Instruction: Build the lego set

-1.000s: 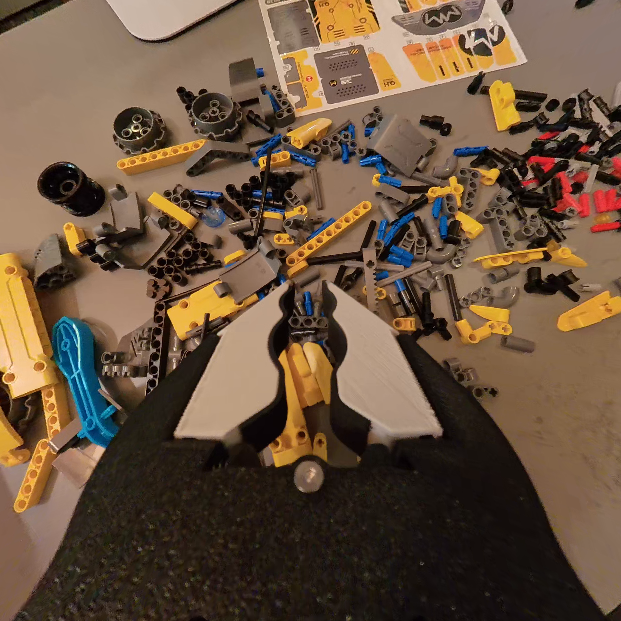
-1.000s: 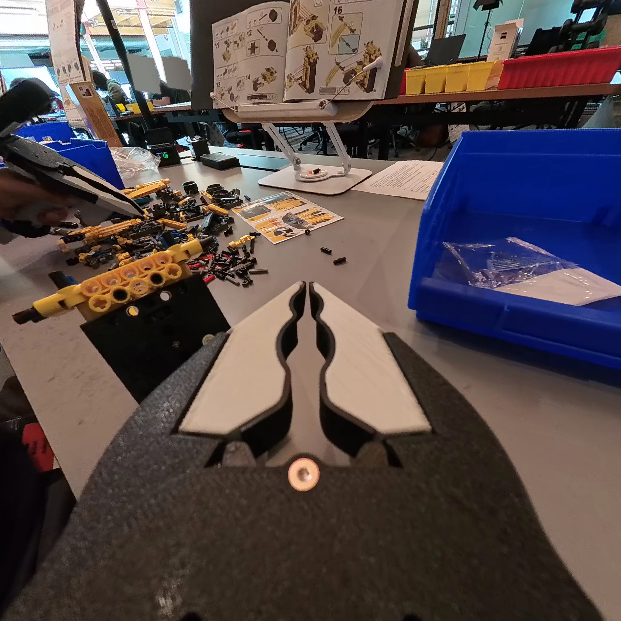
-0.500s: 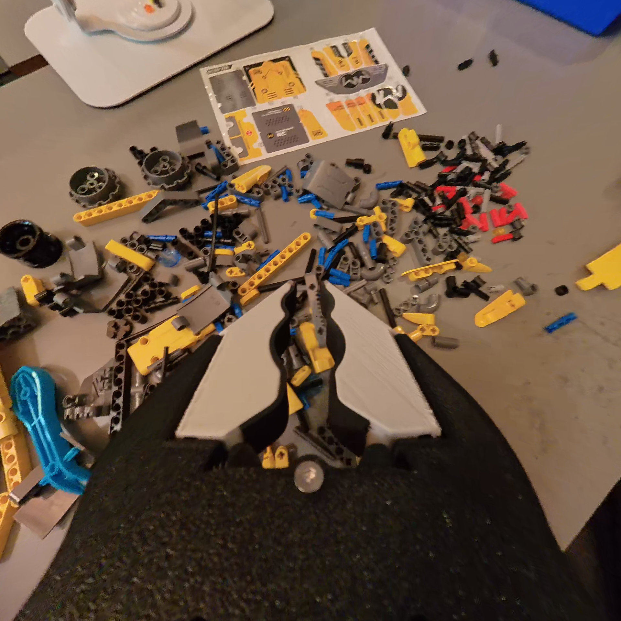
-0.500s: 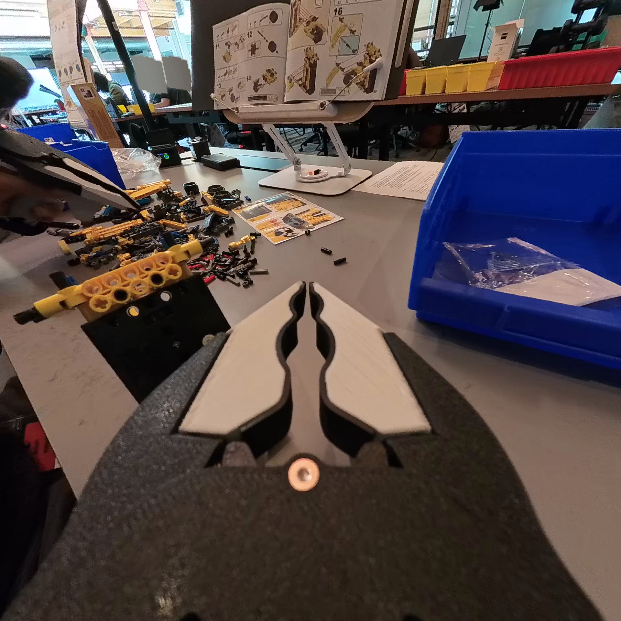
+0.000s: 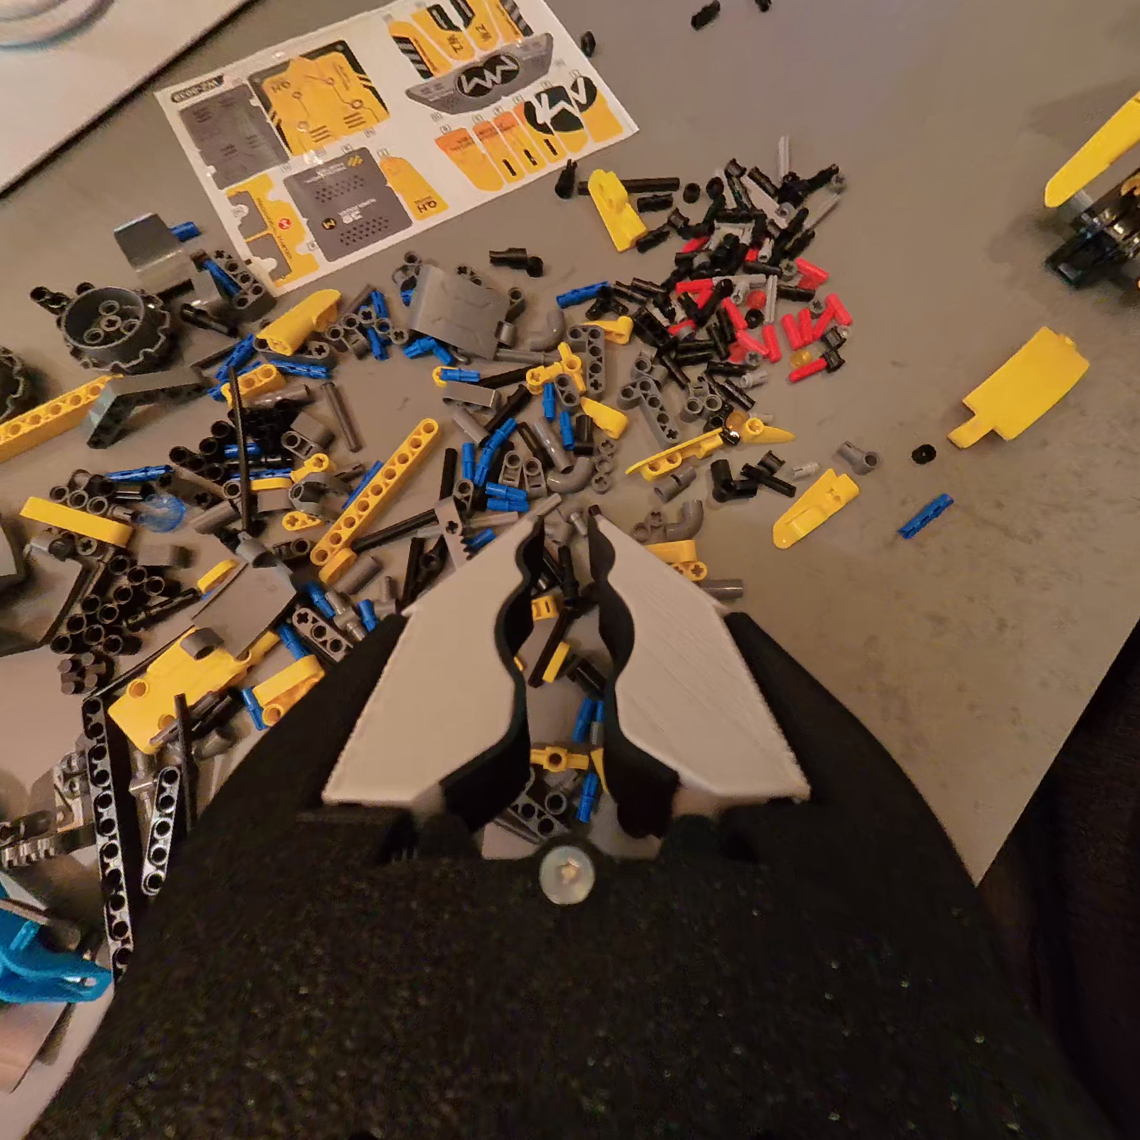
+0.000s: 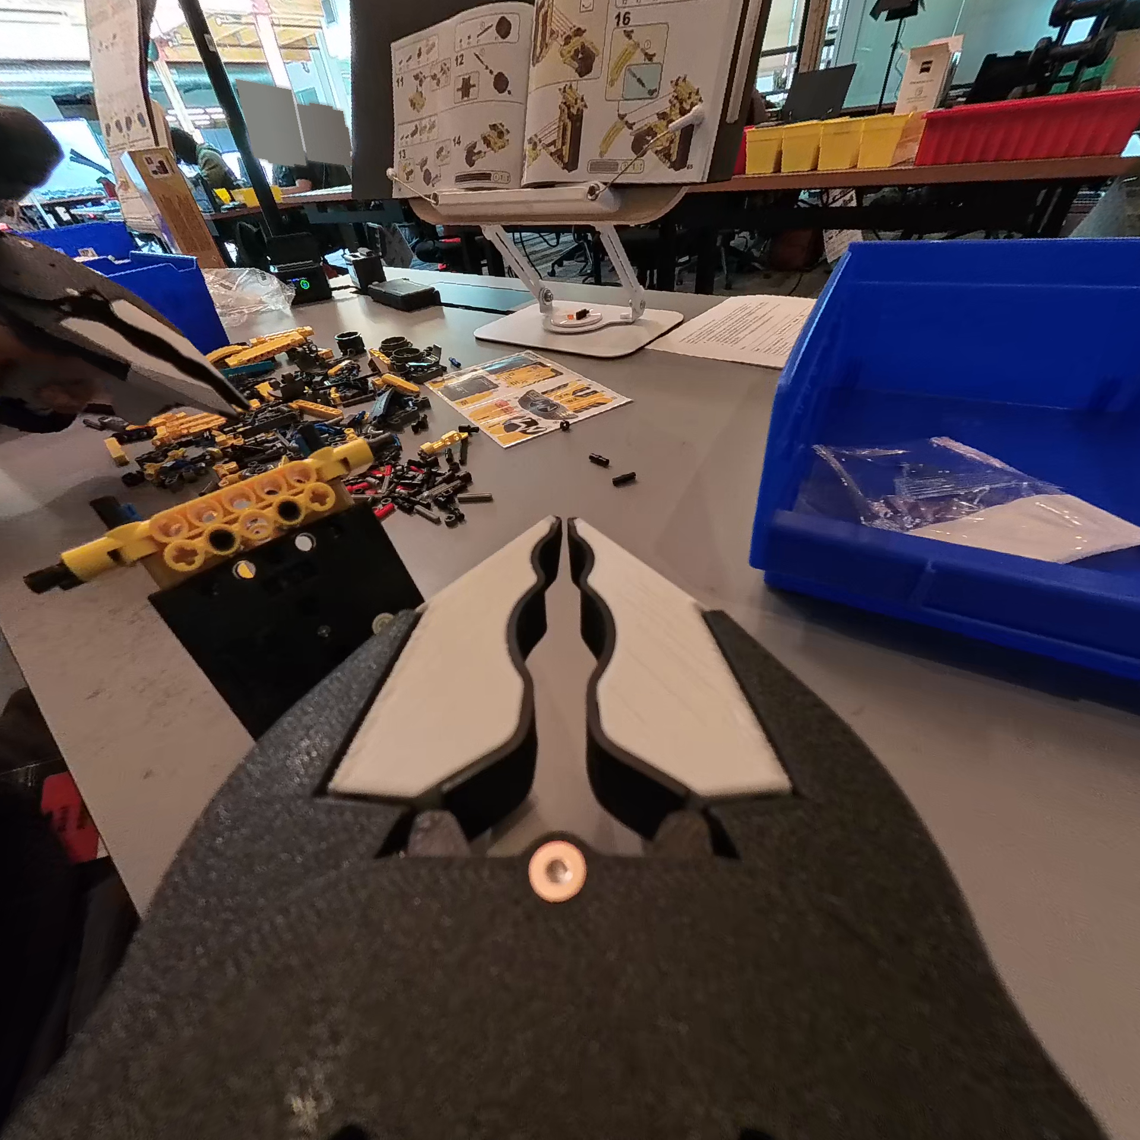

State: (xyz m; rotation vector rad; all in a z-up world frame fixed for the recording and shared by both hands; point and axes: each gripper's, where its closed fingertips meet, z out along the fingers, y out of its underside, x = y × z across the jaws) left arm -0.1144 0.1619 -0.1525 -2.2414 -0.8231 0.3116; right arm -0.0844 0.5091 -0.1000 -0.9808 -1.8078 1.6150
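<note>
My left gripper (image 5: 565, 524) hovers low over a spread pile of small building parts (image 5: 493, 432) in yellow, black, grey and blue. Its jaws stand a little apart, with loose black axles and blue pins showing on the table between them, and I see nothing gripped. A long yellow beam (image 5: 376, 490) lies just left of its tips. In the right wrist view the left gripper (image 6: 237, 401) points down into the pile (image 6: 321, 432). My right gripper (image 6: 564, 521) is shut and empty above bare table, beside a partly built yellow assembly (image 6: 247, 518) on a black holder (image 6: 284, 617).
A sticker sheet (image 5: 395, 142) lies beyond the pile, with red pins (image 5: 765, 327) and a yellow curved panel (image 5: 1021, 388) to the right. A blue bin (image 6: 956, 567) holding a plastic bag (image 6: 956, 487) stands at right. An open instruction booklet (image 6: 555, 99) sits on a stand (image 6: 580, 327) behind. My right fingertips sit around 35 cm from my left ones.
My left gripper has shifted right across the pile and dropped closer to it, jaws still slightly apart. The right gripper has not moved.
</note>
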